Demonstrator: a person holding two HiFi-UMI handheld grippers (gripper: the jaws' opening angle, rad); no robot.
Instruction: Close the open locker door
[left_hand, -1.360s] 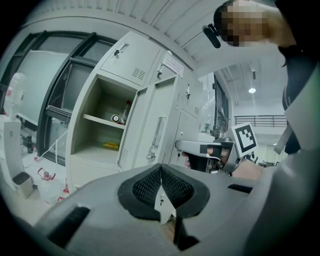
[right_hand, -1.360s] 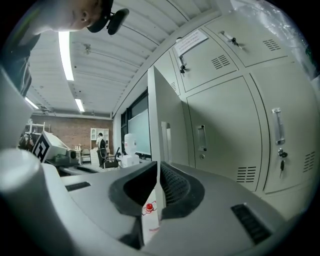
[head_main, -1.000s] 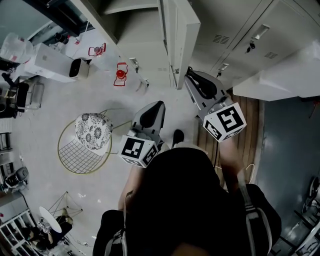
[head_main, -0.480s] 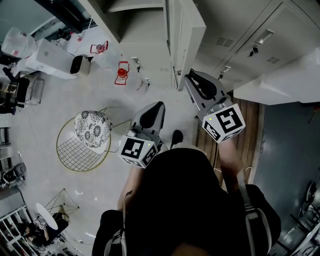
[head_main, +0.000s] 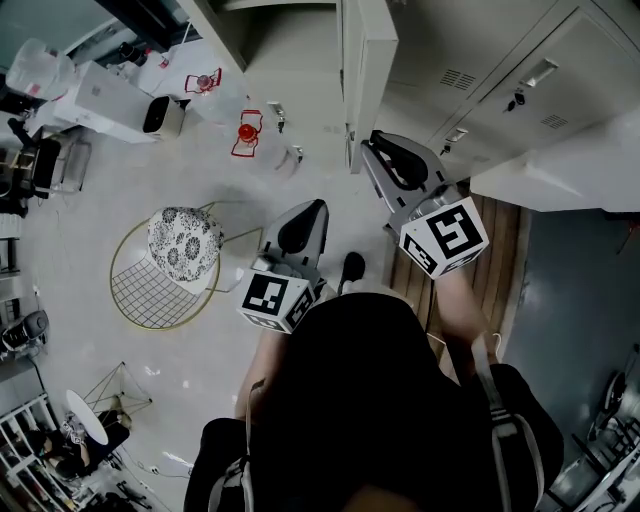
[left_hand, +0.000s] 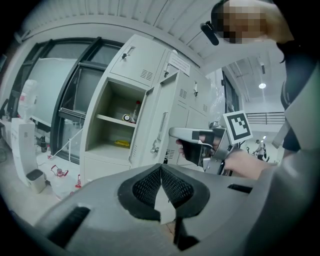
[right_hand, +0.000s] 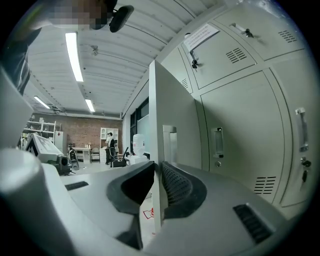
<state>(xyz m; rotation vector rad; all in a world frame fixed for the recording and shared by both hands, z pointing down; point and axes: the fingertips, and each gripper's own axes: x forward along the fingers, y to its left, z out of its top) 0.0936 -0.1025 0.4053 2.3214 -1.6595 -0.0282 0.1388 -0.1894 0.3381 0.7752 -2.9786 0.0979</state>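
Note:
The open locker door (head_main: 368, 60) stands out edge-on from the grey lockers, beside its open compartment (head_main: 290, 40). My right gripper (head_main: 372, 140) is shut, with its tip close to the door's free edge on the handle side. I cannot tell whether it touches the door. In the right gripper view the door (right_hand: 172, 115) rises straight ahead of the right gripper (right_hand: 155, 164). My left gripper (head_main: 318, 207) hangs lower and to the left, shut and holding nothing. From the left gripper (left_hand: 161, 168) I see the door (left_hand: 162, 125) and the shelved compartment (left_hand: 117, 130).
Closed lockers (head_main: 500, 90) run to the right of the door. A wire chair with a patterned cushion (head_main: 185, 255) stands on the floor at left. Small red items (head_main: 243, 135) and a white appliance (head_main: 100, 100) lie beyond it. A bottle (left_hand: 134, 112) stands on the locker shelf.
My right gripper has edged slightly left toward the door's edge. The door's angle and my left gripper look almost the same.

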